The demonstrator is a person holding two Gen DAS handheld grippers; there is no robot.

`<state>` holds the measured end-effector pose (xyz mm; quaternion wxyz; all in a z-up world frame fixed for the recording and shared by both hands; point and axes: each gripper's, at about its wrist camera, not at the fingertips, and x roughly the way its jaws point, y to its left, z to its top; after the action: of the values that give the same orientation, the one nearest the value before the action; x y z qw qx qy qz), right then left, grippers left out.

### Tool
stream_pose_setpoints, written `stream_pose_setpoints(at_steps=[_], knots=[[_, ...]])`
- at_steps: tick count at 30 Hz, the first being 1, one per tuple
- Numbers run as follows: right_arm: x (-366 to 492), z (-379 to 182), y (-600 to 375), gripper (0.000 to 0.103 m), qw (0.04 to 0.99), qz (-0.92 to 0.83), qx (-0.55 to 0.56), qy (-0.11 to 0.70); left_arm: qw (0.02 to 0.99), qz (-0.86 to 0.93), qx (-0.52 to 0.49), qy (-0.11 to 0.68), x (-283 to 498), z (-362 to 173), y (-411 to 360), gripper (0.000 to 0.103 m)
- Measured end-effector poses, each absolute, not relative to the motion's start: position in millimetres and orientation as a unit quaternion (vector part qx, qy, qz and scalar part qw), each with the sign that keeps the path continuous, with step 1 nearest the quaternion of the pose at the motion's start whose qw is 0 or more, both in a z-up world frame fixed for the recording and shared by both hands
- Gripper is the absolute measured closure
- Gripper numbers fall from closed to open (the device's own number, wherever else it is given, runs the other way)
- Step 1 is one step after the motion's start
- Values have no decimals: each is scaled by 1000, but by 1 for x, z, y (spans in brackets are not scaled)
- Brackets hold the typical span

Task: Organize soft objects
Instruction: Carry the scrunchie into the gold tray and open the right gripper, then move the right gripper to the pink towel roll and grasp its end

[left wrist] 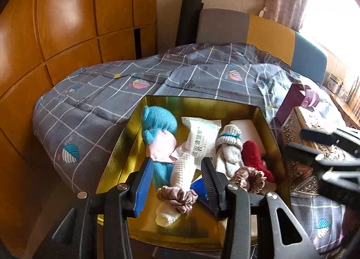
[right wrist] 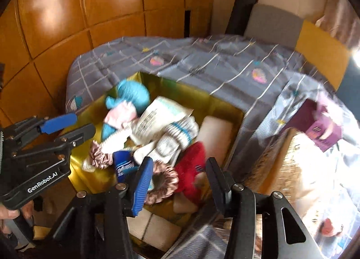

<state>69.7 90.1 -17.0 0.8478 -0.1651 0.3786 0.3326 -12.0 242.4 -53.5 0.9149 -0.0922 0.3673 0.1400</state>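
Note:
A gold box [left wrist: 202, 99] [right wrist: 180, 83] sits on the bed, holding a blue yarn skein [left wrist: 157, 121] [right wrist: 132, 92], a white packet [left wrist: 200, 132], a grey sock [left wrist: 229, 144], a red fuzzy piece [left wrist: 254, 155] [right wrist: 191, 164] and pink scrunchies [left wrist: 177, 198] [right wrist: 164, 182]. My left gripper [left wrist: 177, 161] [right wrist: 84, 122] hangs open over the box's near end. A white knit roll [left wrist: 182, 169] lies below its gap, clear of both pads. My right gripper [right wrist: 179, 161] [left wrist: 299, 140] is open and empty above a scrunchie and the red piece.
The grey checked quilt [left wrist: 101, 105] covers the bed around the box. A purple carton [left wrist: 297, 101] [right wrist: 319, 128] and an ornate patterned box [left wrist: 294, 128] lie to the right. Wooden wardrobe doors [left wrist: 56, 22] stand at the left. A hand [right wrist: 9, 214] holds the left gripper.

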Motion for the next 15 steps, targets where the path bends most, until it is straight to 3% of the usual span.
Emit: stream_pose_setpoints(at_steps=[15], knots=[[112,23,-113,40,922,159,-26,351,944,42,-35,324,16,8,169,59]])
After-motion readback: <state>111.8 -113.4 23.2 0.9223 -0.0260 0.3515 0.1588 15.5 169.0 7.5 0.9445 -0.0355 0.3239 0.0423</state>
